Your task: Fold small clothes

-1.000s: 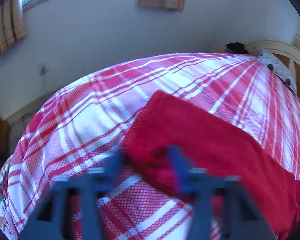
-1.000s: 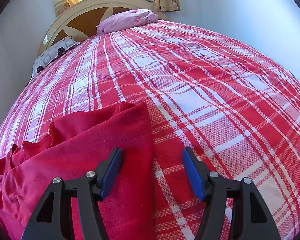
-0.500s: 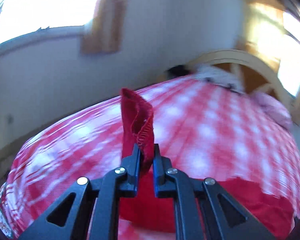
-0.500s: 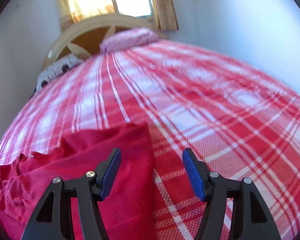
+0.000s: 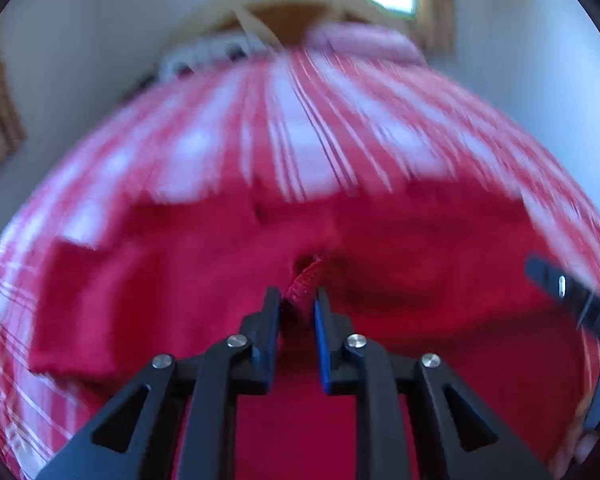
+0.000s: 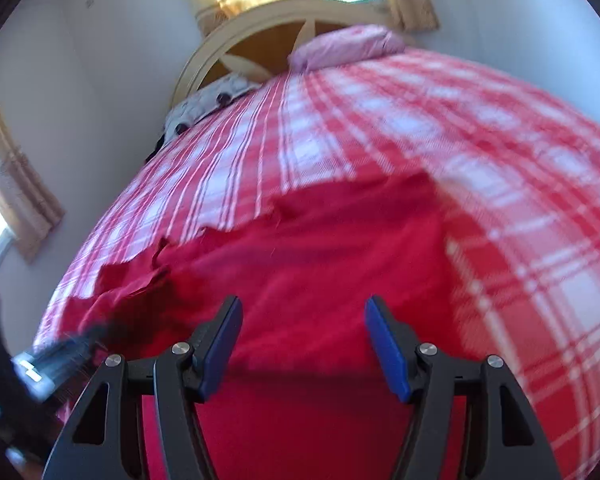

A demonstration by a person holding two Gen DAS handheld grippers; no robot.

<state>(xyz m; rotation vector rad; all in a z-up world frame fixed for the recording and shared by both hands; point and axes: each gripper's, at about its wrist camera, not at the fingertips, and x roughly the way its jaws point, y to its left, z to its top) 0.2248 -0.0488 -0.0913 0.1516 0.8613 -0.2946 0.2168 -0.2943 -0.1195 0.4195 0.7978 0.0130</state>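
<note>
The flat red knit garment [image 6: 320, 248] spreads low over the red-and-white plaid bedspread [image 6: 440, 128], leaving open passage toward twelve and three o'clock. At nine o'clock the black left gripper [image 6: 56, 356] (blurred) crowds the right gripper [image 6: 302, 344]. The cream arched headboard [image 6: 236, 36] and pink pillow [image 6: 348, 46] block the far twelve o'clock end.

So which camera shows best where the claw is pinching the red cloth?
The left wrist view. There the left claw grips a bunched edge of the red garment between its nearly closed jaws. The right wrist view shows the garment spread on the plaid bedspread, but that pinch is hidden.
</note>
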